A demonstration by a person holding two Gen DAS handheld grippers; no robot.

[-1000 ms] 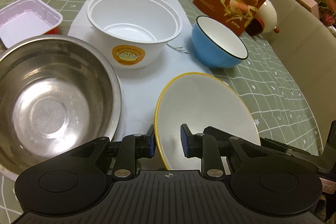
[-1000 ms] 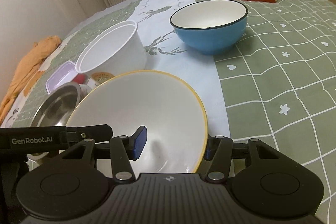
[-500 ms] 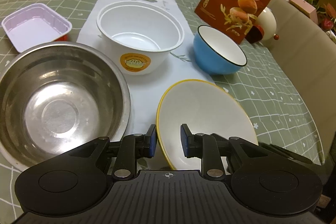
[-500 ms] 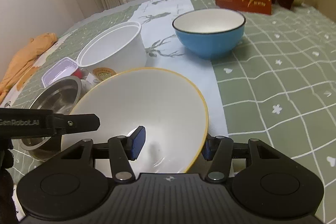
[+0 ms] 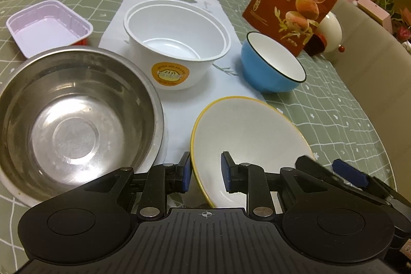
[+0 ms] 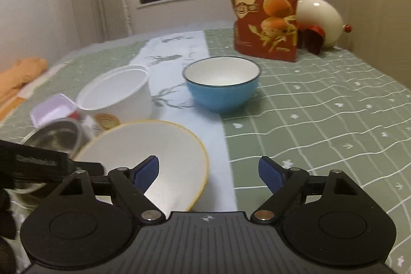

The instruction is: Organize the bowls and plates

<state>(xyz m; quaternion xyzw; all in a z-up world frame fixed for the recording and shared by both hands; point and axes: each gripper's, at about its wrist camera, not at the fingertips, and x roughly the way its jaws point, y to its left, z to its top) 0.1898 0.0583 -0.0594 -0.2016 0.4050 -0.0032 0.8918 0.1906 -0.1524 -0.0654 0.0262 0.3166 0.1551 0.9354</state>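
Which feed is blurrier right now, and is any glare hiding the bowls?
Right wrist view: motion-smeared, with the steel bowl and quail egg bag soft. Left wrist view: sharp except the right gripper at the edge; the steel bowl shows mild reflections, nothing hidden. Both bend the tablecloth grid.

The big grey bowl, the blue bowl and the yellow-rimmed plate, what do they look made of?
Big grey bowl: most likely stainless steel, brushed, with dull reflections and scuffs inside. Blue bowl: glossy, white inside with a thin dark rim, so enamel or glazed ceramic; I cannot tell which. Yellow-rimmed plate: smooth white, probably glazed ceramic, possibly melamine.
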